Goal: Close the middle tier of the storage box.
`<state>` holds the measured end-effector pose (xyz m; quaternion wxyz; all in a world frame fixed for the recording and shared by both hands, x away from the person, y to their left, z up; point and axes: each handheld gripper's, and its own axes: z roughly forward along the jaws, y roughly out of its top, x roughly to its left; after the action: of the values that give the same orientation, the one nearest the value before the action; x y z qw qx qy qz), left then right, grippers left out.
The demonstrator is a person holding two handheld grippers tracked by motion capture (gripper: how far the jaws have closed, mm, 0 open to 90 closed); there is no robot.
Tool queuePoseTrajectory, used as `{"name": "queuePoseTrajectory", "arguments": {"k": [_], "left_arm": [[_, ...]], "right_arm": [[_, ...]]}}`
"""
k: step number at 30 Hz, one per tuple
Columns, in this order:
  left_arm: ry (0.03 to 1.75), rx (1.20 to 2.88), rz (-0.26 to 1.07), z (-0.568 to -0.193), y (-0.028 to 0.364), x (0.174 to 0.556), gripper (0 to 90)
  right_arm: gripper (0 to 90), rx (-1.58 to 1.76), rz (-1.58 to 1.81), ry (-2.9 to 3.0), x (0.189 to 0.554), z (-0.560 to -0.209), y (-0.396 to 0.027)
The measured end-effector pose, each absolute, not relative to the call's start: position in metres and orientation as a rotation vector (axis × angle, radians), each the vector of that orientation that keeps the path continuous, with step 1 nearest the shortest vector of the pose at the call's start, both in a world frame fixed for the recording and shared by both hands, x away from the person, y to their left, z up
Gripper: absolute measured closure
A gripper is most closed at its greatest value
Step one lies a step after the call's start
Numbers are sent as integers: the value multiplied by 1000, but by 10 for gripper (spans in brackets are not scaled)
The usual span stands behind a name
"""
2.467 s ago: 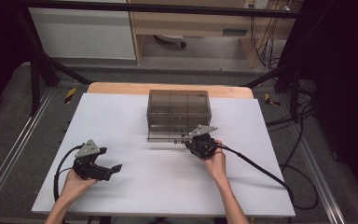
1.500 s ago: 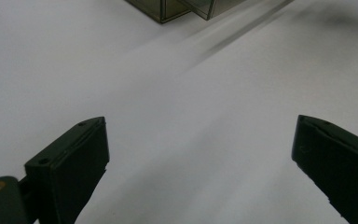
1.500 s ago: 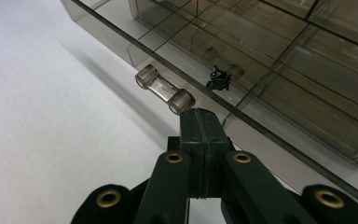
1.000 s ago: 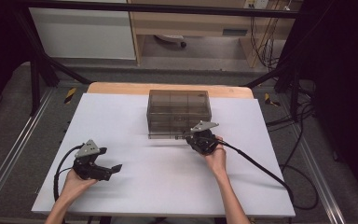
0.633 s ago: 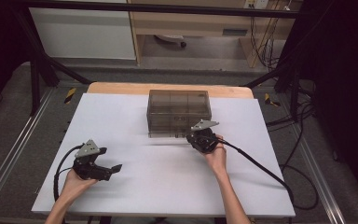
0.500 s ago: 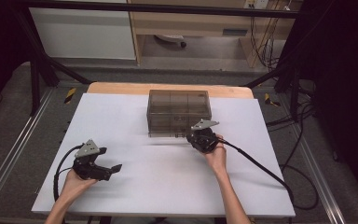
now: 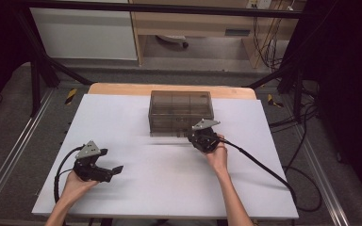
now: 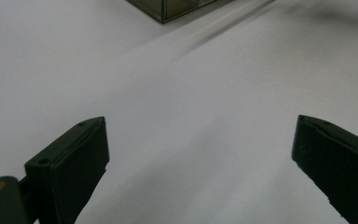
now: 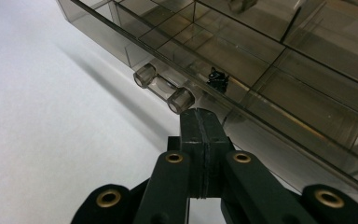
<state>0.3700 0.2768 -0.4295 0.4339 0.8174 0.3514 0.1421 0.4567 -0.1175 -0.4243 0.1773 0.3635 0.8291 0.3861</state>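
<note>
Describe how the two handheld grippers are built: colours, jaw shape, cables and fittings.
The left gripper and right gripper are black, each topped by a grey three-cornered plate. Flat, blocky black pads end the jaws, brass-coloured pins sit at the linkage joints, and a black cable trails from each. The forearms are bare, with no sleeves.

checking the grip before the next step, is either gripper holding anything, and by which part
Nothing is held. The right gripper is shut empty by the drawer handle; the left gripper is open over bare table.

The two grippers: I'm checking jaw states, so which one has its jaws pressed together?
The right gripper, by the smoky clear drawer box, with its jaws flat against each other at the drawer's handle. The left gripper stands wide open over bare table.
</note>
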Motion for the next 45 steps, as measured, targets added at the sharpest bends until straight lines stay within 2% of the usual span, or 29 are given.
{"name": "queuePoseTrajectory", "arguments": {"k": [45], "left_arm": [[875,2037,352,-430,277,370,33]], "right_arm": [[900,1048,1089,2331,472,-424,-116]]}}
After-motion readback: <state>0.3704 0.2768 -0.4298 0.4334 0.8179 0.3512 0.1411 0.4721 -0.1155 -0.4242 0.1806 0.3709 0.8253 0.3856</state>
